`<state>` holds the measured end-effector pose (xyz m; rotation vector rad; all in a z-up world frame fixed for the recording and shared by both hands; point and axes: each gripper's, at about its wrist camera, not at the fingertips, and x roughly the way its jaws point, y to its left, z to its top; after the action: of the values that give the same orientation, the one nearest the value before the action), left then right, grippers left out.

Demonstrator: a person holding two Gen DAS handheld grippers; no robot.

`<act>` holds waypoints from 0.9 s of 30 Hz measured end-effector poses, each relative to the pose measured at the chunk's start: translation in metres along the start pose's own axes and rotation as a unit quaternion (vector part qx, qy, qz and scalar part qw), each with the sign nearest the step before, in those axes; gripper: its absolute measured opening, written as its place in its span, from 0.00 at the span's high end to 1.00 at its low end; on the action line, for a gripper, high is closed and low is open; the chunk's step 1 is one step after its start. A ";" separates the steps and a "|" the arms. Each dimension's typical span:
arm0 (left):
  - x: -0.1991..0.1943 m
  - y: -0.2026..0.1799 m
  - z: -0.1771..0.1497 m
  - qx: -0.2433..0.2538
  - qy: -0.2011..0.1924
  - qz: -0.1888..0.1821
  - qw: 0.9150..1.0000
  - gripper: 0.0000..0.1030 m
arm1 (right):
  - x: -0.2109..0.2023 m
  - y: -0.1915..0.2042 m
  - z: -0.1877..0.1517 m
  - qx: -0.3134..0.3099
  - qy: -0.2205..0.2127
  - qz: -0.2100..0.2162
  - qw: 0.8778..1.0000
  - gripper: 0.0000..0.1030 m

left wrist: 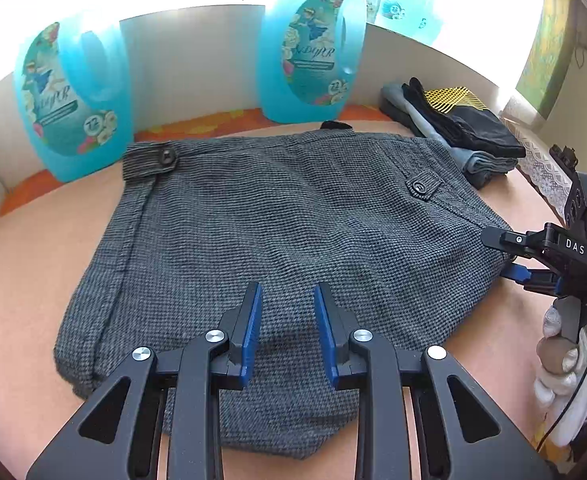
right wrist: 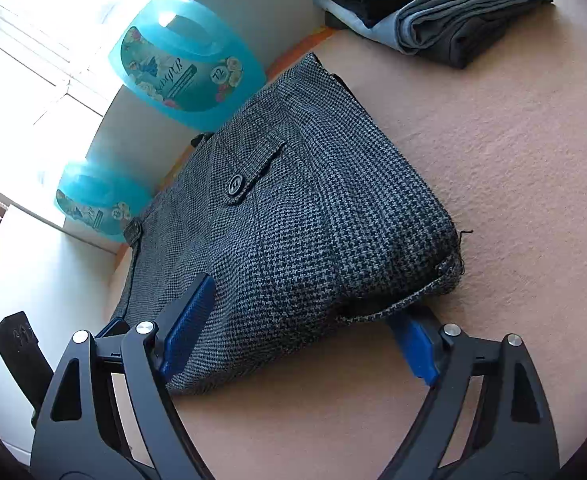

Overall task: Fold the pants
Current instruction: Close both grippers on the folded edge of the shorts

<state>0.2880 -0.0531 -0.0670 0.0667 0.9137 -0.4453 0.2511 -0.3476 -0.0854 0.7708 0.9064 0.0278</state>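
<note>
We see black left gripper (left wrist: 287, 322) linkages with silver screws and blue pads; the right gripper (left wrist: 505, 256) reads "DAS", trails a black cable, held in a white knit glove (left wrist: 561, 356).

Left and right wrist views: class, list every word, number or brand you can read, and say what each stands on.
"DAS": white letters on the right gripper body.
"72": in a round badge on each blue detergent bottle label.
Script brand name on those labels: too stylised and blurred to read.
Small label print: too small to read.
</note>
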 end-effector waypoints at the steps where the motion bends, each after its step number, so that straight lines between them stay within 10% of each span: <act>1: 0.007 -0.004 0.003 0.005 0.004 0.000 1.000 0.76 | 0.001 0.001 0.000 0.011 -0.008 -0.007 1.000 0.18; 10: 0.049 -0.019 0.002 0.025 0.024 0.002 0.999 0.76 | 0.004 0.002 0.002 0.019 -0.025 -0.018 0.999 0.56; 27: 0.052 -0.027 0.015 -0.004 0.025 -0.059 0.998 0.76 | -0.014 0.045 0.004 -0.069 -0.064 -0.019 0.995 0.73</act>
<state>0.3162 -0.0990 -0.0948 0.0162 0.9712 -0.5508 0.2578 -0.3214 -0.0466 0.6192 0.7882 0.0070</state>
